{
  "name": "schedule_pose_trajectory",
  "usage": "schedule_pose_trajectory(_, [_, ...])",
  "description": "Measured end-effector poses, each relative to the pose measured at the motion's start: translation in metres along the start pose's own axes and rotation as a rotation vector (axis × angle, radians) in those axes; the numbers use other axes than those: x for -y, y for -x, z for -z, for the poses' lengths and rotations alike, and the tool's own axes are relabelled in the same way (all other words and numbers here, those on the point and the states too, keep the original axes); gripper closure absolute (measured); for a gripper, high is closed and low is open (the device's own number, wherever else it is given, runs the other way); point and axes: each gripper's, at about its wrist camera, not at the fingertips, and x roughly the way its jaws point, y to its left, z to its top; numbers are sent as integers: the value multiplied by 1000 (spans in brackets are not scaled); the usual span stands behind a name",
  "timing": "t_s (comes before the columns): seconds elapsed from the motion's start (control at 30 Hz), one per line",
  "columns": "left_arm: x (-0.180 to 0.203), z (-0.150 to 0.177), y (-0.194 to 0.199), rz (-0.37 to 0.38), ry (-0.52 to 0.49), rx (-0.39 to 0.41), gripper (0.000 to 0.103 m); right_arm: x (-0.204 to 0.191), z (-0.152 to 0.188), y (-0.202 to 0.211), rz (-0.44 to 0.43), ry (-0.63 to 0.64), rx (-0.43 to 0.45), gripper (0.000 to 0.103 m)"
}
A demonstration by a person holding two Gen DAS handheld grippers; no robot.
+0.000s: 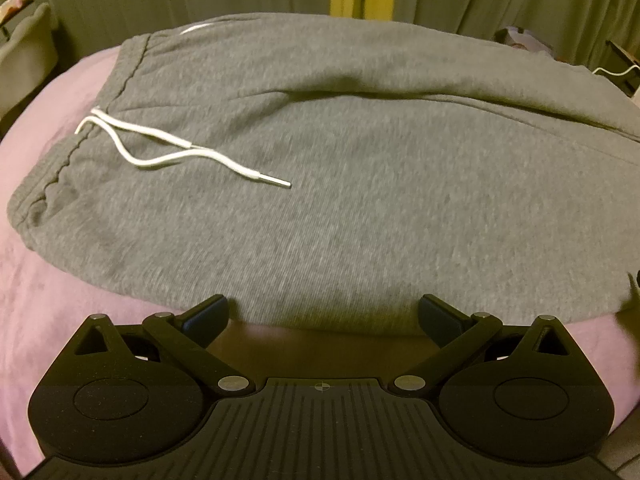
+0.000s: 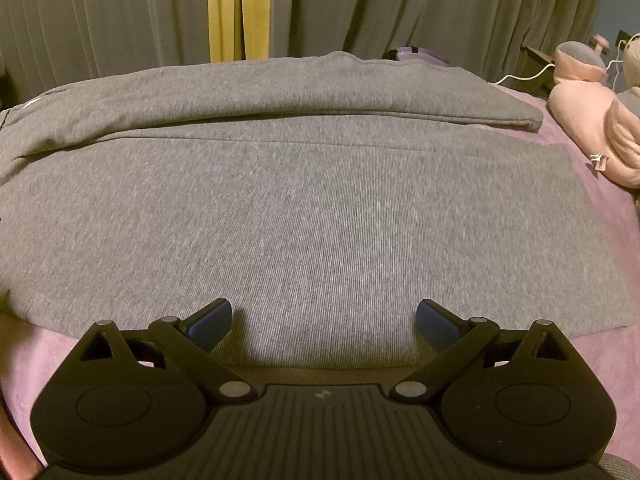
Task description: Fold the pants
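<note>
A pink blanket [image 1: 60,312] covers the bed; grey sweatpants [image 1: 340,200] lie flat across it, waistband [image 1: 52,184] to the left, legs running right, the far leg [image 2: 280,92] lying along the back; the white drawstring [image 1: 160,152] lies loose on top. The thick knit looks soft and floppy, likely best pinched at its near edge; the left gripper [image 1: 322,314] and right gripper [image 2: 324,320] hover there, fingers spread, holding nothing.
</note>
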Motion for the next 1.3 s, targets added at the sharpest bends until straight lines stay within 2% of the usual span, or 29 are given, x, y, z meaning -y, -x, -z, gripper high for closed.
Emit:
schedule_pose_trajectory(0.83, [1, 0, 1, 1, 3, 0, 0, -1, 0, -1, 3, 1, -20, 4])
schedule_pose_trajectory(1.03, [2, 0, 2, 2, 5, 2, 0, 1, -4, -12, -6, -19, -76, 4])
schedule_pose_trajectory(1.3, [-2, -1, 0, 27, 24, -5, 0, 18, -13, -31, -51, -142, -142, 4])
